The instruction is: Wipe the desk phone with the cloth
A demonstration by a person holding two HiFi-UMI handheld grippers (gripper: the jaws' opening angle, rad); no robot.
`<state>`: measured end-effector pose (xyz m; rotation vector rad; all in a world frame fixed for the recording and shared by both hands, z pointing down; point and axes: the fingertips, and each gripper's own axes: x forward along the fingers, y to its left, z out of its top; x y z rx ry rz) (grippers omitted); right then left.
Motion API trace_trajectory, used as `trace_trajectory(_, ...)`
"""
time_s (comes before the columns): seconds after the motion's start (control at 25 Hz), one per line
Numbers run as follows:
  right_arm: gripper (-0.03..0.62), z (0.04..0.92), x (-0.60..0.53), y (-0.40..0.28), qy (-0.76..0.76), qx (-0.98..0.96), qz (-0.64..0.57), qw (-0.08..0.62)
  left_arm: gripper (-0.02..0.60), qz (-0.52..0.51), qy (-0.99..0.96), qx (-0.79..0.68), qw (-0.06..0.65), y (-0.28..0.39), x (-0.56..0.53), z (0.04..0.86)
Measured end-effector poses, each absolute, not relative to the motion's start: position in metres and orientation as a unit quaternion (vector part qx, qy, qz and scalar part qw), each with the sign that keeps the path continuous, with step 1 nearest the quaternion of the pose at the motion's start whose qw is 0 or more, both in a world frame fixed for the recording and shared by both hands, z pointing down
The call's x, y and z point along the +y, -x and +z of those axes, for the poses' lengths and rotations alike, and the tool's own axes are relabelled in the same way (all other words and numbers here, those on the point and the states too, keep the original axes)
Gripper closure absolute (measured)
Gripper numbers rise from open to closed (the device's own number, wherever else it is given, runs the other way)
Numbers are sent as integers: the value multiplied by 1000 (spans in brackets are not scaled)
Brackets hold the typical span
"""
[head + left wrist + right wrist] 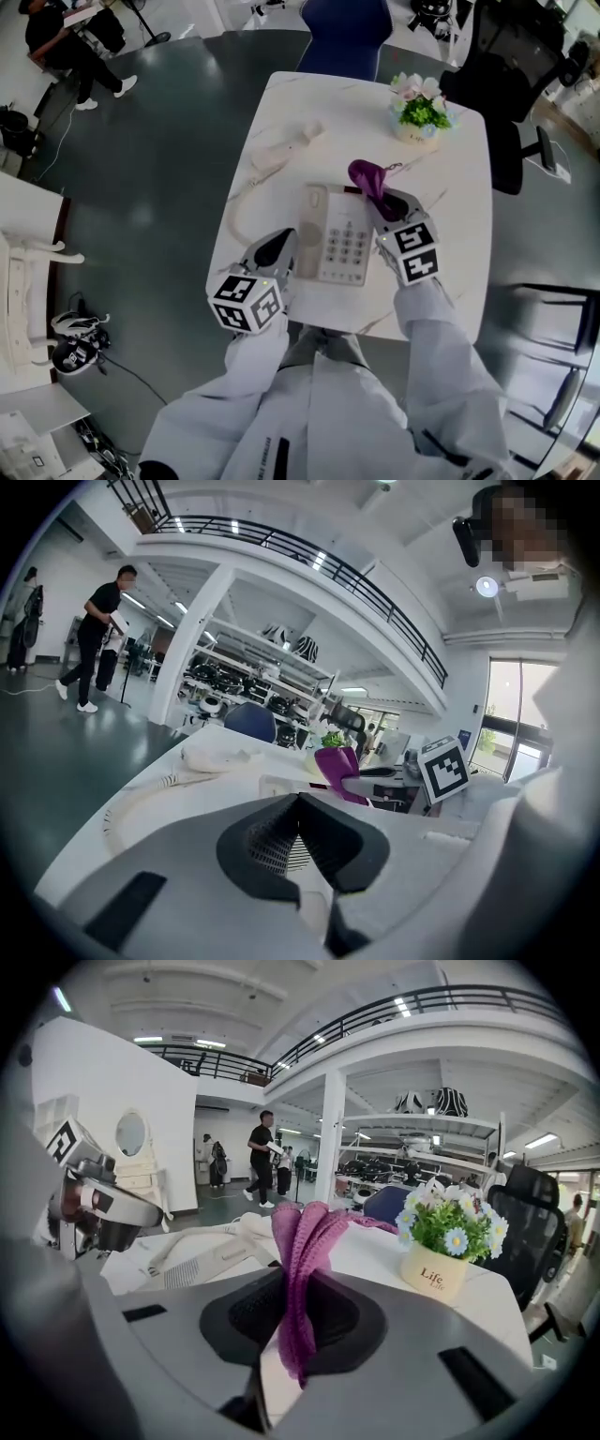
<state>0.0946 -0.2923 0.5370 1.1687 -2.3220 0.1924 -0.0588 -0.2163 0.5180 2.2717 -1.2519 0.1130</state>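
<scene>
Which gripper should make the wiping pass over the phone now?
Right. The right gripper is shut on the purple cloth and sits at the desk phone's right edge, by the keypad. The left gripper, jaws together without cloth, is at the left edge, probably better for steadying.

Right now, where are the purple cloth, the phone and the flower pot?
purple cloth (pixel 302 1232): right gripper view, on its bunched folds.
desk phone (pixel 347 246): head view, on its keypad.
flower pot (pixel 433 1276): right gripper view, on the cream front by its lettering.
</scene>
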Motion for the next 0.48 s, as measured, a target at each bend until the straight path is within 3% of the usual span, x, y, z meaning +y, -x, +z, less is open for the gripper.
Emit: trace_trajectory(0.48, 553, 553, -285, -86, -384, -870, 100, 293, 583, 43, -839, -466, 277, 54, -214, 524)
